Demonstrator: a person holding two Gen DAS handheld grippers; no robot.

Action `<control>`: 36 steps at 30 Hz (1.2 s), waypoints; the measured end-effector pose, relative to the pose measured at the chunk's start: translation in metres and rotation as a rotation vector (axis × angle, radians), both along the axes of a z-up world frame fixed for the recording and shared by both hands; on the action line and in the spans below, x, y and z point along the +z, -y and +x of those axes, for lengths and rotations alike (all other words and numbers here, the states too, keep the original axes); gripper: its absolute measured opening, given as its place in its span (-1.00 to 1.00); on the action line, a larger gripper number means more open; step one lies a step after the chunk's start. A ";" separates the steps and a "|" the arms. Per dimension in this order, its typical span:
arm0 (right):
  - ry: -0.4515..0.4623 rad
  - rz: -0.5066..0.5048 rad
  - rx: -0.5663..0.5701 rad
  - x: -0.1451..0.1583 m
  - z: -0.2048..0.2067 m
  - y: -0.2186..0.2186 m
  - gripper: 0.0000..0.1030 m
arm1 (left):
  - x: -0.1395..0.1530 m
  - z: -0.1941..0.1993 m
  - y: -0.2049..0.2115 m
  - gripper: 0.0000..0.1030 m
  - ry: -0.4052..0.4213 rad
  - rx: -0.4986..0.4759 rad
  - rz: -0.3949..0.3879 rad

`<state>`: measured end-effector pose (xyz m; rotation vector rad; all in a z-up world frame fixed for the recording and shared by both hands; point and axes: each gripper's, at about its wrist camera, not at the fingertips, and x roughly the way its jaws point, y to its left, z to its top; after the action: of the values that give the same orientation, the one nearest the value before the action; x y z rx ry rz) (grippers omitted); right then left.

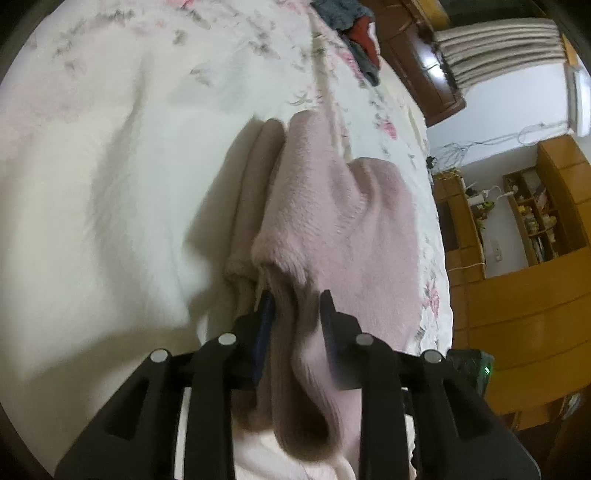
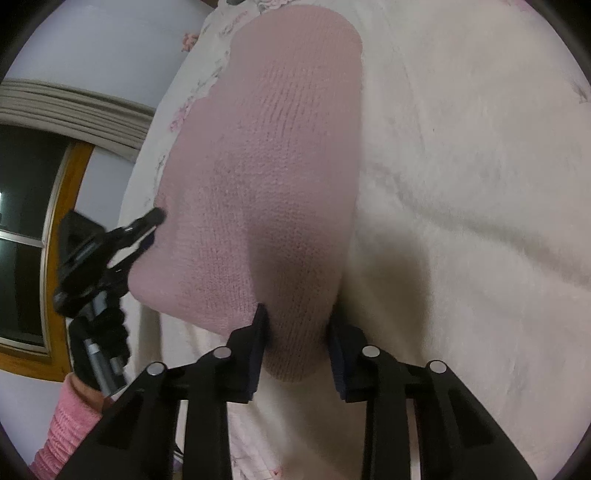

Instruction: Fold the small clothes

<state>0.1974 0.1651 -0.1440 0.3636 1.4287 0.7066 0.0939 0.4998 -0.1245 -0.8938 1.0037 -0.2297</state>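
Pink knitwear (image 2: 266, 177), one small garment, hung between two grippers above the bed (image 1: 110, 184). The left gripper (image 1: 295, 299) had its jaws nearly closed on a bunched fold of the garment, with cloth spilling out near and far of the fingers. The right gripper (image 2: 297, 314) had its two fingers set either side of a rounded lower edge of the knit, partly closed and pressing it from both sides. In the right wrist view the left gripper (image 2: 155, 218) showed at the garment's left edge, its tips pinched into the cloth, and one pink sleeve (image 2: 62, 424) of the person came in at the near left corner.

One floral sheet (image 1: 332, 92) covered the bed, creased in several places. At its far end lay one heap of clothes (image 1: 358, 33), red and blue-grey, well apart from the pink garment. To the right of the bed stood wooden shelves (image 1: 535, 210) holding small items too blurred to count. One window (image 2: 26, 240) with a wooden frame showed at the left in the right wrist view.
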 end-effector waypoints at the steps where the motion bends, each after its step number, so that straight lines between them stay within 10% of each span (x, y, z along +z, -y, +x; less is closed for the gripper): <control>1: 0.002 -0.001 0.001 0.000 -0.001 -0.003 -0.40 | 0.007 -0.007 0.001 -0.29 0.007 0.001 -0.004; 8: -0.003 0.008 -0.017 -0.004 -0.002 -0.004 -0.40 | 0.017 -0.037 0.020 0.21 -0.060 -0.043 0.002; 12: 0.011 -0.006 -0.009 0.004 -0.006 0.004 -0.40 | 0.011 -0.034 0.026 -0.66 -0.069 -0.054 -0.020; 25: 0.026 -0.058 0.036 0.000 -0.010 -0.008 -0.45 | -0.024 -0.047 0.012 -0.87 -0.098 -0.049 0.099; 29: 0.005 -0.040 0.026 0.001 -0.006 -0.003 -0.33 | -0.014 -0.044 0.012 -0.71 -0.093 -0.080 0.103; 32: 0.009 0.013 0.002 0.009 -0.005 0.007 -0.22 | 0.007 -0.040 0.002 -0.15 -0.070 -0.064 0.135; 36: 0.022 0.046 -0.025 0.015 -0.003 0.018 -0.08 | 0.032 -0.013 -0.017 -0.07 -0.016 -0.001 0.199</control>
<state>0.1942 0.1471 -0.1290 0.4075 1.3872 0.7219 0.0811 0.5171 -0.0926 -0.7147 1.0228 -0.1212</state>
